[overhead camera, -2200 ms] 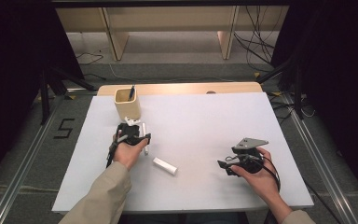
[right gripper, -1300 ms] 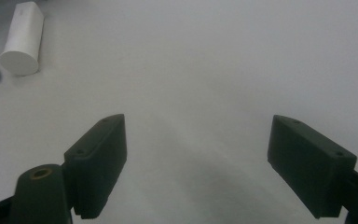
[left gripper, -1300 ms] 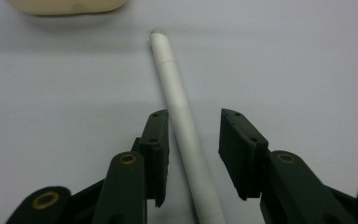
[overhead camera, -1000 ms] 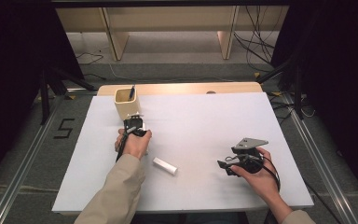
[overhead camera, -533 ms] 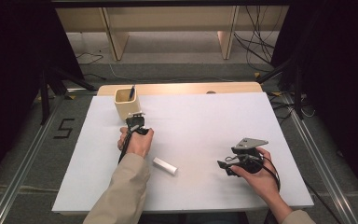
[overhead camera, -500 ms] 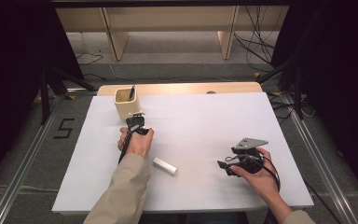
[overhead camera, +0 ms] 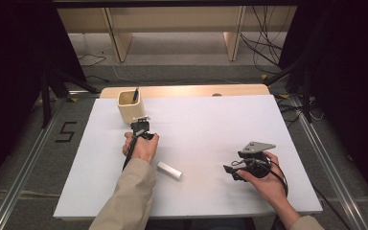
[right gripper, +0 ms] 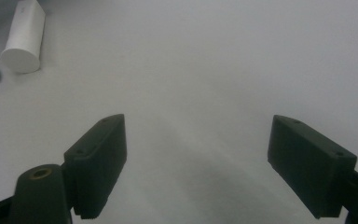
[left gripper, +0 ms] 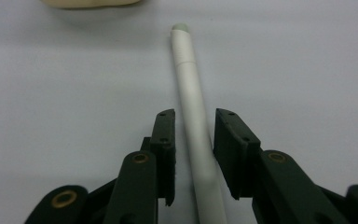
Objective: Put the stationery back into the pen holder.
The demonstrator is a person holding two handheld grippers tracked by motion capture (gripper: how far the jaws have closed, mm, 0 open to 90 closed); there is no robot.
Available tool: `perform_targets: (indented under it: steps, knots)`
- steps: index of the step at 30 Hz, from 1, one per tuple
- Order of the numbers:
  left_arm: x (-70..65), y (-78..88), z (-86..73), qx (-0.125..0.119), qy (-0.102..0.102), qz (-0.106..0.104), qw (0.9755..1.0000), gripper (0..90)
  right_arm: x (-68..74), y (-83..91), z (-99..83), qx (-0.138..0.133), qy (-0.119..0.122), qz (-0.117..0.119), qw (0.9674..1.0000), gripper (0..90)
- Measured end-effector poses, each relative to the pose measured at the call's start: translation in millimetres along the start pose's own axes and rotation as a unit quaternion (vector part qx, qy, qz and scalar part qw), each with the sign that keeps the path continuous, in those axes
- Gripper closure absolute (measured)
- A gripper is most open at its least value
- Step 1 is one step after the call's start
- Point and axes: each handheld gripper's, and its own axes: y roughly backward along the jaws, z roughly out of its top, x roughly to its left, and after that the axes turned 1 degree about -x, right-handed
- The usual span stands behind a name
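Observation:
A white pen (left gripper: 191,93) lies on the white table, its pale tip toward the beige cup (overhead camera: 130,106). My left gripper (left gripper: 193,119) straddles the pen: its jaws have just been closing and stand narrow with the pen between them, thin gaps still showing on either side. In the high view the left gripper (overhead camera: 140,127) sits just in front of the cup, which holds a dark pen (overhead camera: 135,94). My right gripper (overhead camera: 230,171) rests at the front right, jaws wide apart (right gripper: 196,158) over bare table.
A short white cylinder (overhead camera: 169,170) lies near the table's front middle, beside the left sleeve; it is also at the upper left of the right gripper view as the cylinder (right gripper: 24,42). The table's wooden far edge (overhead camera: 187,90) runs behind the cup.
The left hand has moved a little toward the cup and turned, bringing its gripper over the pen; in the last second it has kept still. The right hand has not moved.

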Motion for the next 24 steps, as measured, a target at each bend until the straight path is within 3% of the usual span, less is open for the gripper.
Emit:
perform_targets:
  steps: [24]
  knots:
    - [-6.4, 0.0, -5.6, -0.006, -0.002, 0.015, 0.9999, 71.2, 0.3, -0.2, -0.1, 0.001, 0.0, 0.001, 1.0, 20.3]
